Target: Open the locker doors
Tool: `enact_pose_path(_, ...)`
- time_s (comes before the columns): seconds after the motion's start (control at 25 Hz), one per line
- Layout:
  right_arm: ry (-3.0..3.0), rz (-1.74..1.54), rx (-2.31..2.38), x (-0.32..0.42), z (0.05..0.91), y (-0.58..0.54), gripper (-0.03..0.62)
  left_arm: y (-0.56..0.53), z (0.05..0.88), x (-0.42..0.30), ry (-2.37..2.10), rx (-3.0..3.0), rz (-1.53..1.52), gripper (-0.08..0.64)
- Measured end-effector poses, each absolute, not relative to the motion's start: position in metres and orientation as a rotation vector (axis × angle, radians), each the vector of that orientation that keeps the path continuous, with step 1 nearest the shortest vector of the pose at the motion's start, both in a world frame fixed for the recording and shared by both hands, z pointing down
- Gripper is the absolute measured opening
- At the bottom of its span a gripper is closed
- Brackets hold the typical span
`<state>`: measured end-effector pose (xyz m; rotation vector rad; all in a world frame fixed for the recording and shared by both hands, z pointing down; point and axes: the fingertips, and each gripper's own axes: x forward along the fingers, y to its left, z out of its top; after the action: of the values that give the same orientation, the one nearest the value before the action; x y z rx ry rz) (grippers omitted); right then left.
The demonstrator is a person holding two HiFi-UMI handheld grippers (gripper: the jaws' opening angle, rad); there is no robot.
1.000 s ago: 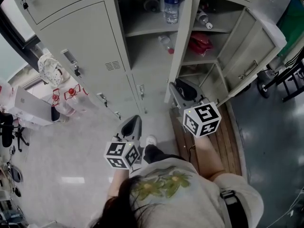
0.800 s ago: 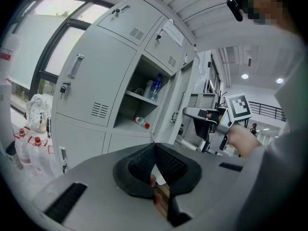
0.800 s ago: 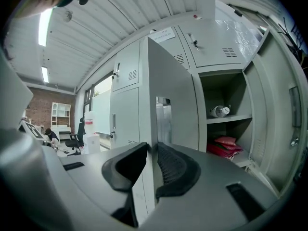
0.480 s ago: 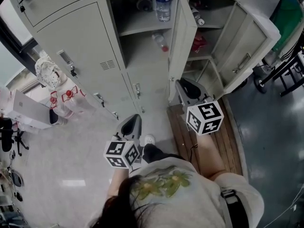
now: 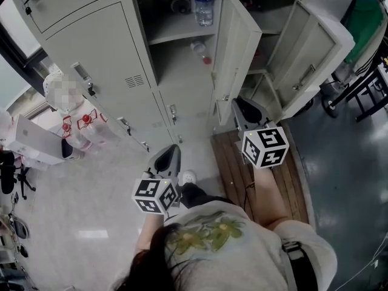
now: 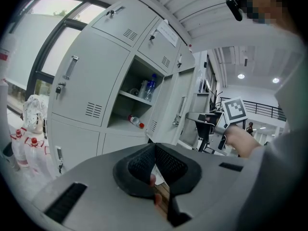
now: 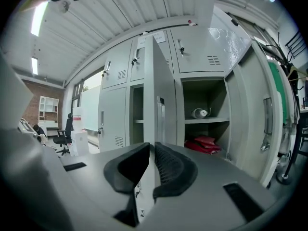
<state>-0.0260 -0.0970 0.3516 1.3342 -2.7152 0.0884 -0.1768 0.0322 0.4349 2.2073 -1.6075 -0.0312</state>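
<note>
The grey lockers [image 5: 103, 65] stand ahead. The middle upper door [image 5: 237, 47] hangs swung out, and the right door [image 5: 315, 59] is wide open. My right gripper [image 5: 241, 107] sits low by the middle door's bottom corner. In the right gripper view that door's edge [image 7: 161, 100] stands just beyond my right gripper [image 7: 150, 146]. Its jaws have just been closing; the tips nearly touch and I see nothing pinched between them. My left gripper [image 5: 168, 156] hangs lower left, away from the lockers. In its own view the left gripper [image 6: 154, 146] is shut and holds nothing.
The open middle locker holds a water bottle [image 5: 203, 5] and a red-capped bottle [image 5: 200, 50]; a red bundle [image 7: 204, 142] lies in the right one. The lower doors [image 5: 182, 111] are closed. Wooden boards [image 5: 233, 162] lie underfoot, bottles [image 5: 85, 126] and a box [image 5: 36, 141] left, a chair [image 5: 357, 96] right.
The middle locker door has swung further out to the right. My right gripper has moved right alongside it, and its jaws have narrowed. The left gripper has barely shifted.
</note>
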Motion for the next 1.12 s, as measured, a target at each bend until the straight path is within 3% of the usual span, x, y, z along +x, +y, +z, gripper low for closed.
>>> enact_pose_path(0.64,-2.686,0.109,1.368,-0.004,0.364,-0.099,0.041,0.042,0.441,-0.154,-1.591,2.214,-0.013,0.031)
enact_pose_path(1.12,-2.903,0.703,0.73,-0.067,0.458,0.003,0.041,0.05,0.456,-0.146,-1.589,2.168,-0.012,0.031)
